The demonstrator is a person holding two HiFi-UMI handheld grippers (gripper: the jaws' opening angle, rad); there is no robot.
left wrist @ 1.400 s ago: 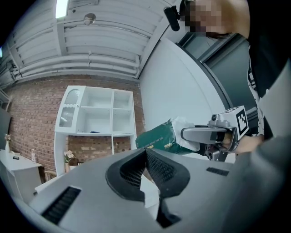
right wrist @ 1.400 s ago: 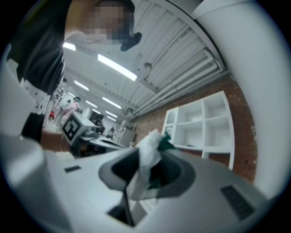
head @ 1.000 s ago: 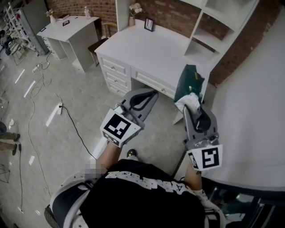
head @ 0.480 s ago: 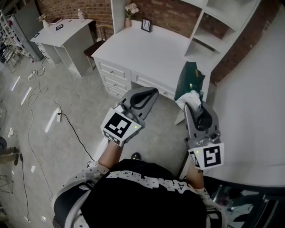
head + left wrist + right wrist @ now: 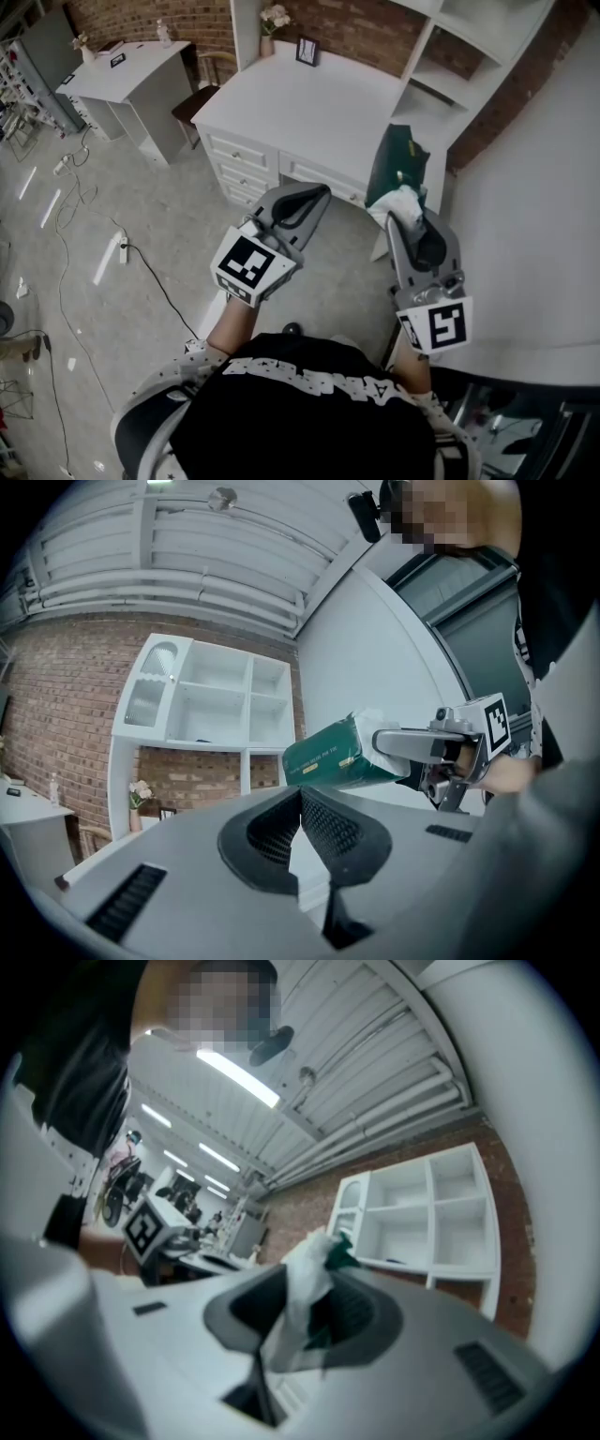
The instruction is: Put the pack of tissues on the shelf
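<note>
The pack of tissues [image 5: 399, 169] is dark green with a crumpled white plastic end. My right gripper [image 5: 405, 208] is shut on that white end and holds the pack out in the air in front of the white shelf unit [image 5: 441, 80]. In the right gripper view the white end [image 5: 307, 1274] sits pinched between the pads, with the shelf [image 5: 422, 1213] ahead. My left gripper [image 5: 317, 193] is shut and holds nothing, level with the right one, over the floor before the white desk [image 5: 300, 103]. The left gripper view shows the pack [image 5: 328, 757] off to its right and the shelf's compartments [image 5: 202, 700] beyond.
A picture frame [image 5: 306, 51] and a vase of flowers [image 5: 274, 19] stand at the back of the desk. A second white desk [image 5: 122, 70] and a chair [image 5: 192, 98] are at the back left. Cables and a power strip [image 5: 111, 258] lie on the floor. A white curved wall [image 5: 525, 225] runs along the right.
Both grippers have come a little closer to the desk and shelf, side by side. The right gripper's hold on the pack is unchanged.
</note>
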